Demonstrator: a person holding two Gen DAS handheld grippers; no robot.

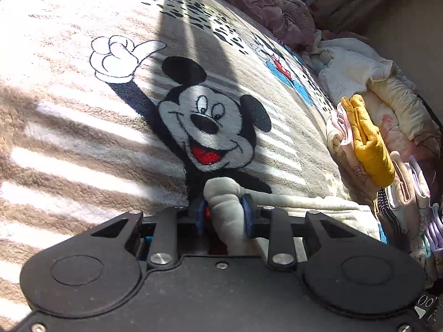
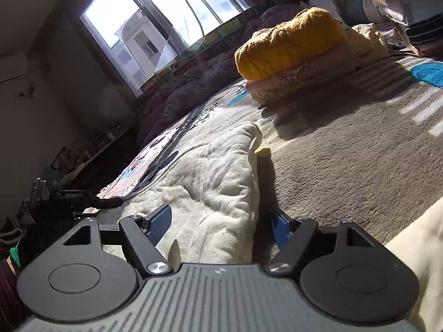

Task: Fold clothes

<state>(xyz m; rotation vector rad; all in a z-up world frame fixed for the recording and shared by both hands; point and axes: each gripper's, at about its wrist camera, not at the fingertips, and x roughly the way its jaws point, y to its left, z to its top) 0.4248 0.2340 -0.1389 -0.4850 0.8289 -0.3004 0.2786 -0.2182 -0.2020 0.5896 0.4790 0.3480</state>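
A cream quilted garment [image 2: 210, 171] lies on the plush cartoon-mouse blanket [image 1: 83, 138] covering the bed. My right gripper [image 2: 218, 228] stands open over the garment's near end, its blue pads [image 2: 159, 225] well apart on either side of the cloth. In the left wrist view a rolled fold of the same pale cloth [image 1: 225, 207] sits between the blue pads of my left gripper [image 1: 224, 215]. The fold rests against the right pad, and a small gap shows by the left one. The black left gripper body [image 2: 63, 196] also shows at the garment's far left edge.
A stack of folded clothes topped by a mustard-yellow piece [image 2: 290, 41] [image 1: 365, 144] sits on the bed to the right. More white and cream clothes [image 1: 354, 69] are heaped behind it. A crumpled pink quilt [image 1: 263, 2] lies along the far edge under a window [image 2: 155, 25].
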